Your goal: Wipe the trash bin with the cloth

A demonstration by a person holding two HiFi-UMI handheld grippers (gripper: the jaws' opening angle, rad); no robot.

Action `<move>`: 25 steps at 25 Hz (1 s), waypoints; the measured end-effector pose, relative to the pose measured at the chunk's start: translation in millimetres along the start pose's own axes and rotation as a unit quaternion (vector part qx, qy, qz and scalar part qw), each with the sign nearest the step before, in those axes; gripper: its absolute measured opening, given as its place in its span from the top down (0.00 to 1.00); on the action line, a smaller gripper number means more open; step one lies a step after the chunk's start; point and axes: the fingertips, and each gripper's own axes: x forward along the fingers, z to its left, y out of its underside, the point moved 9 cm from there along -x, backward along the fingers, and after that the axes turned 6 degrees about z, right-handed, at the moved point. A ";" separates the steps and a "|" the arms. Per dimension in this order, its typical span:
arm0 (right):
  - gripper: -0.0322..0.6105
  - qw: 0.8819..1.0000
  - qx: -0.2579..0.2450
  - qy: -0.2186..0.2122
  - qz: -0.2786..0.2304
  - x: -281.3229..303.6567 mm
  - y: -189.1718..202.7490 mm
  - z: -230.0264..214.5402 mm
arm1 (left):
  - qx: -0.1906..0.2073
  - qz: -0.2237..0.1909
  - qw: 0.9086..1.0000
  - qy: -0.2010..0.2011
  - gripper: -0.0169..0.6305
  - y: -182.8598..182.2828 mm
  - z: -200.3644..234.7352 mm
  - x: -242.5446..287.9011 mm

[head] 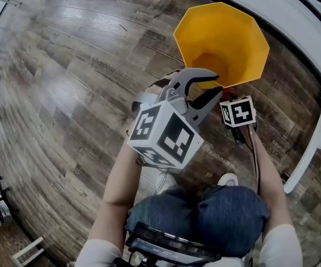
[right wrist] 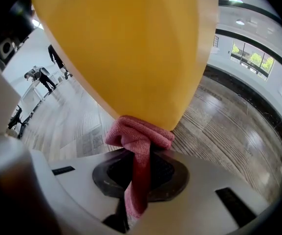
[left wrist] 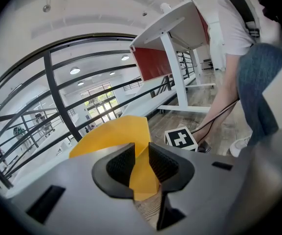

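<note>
Blue jeans (head: 218, 218), white sleeves (head: 282, 248), white shoes (head: 227, 179)

White desk (left wrist: 180, 21) (red panel (left wrist: 153, 62) beneath) stands on wood floor (head: 65, 93).

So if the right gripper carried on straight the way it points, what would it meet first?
The yellow trash bin: its outer wall fills the view just ahead, and the pink cloth clamped in the right gripper looks bunched against its lower edge.
</note>
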 end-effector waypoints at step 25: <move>0.87 0.981 -0.027 -0.060 -0.181 -190.7 -23.2 40.7 | 0.107 0.074 0.991 0.032 0.86 7.3 21.3 -7.4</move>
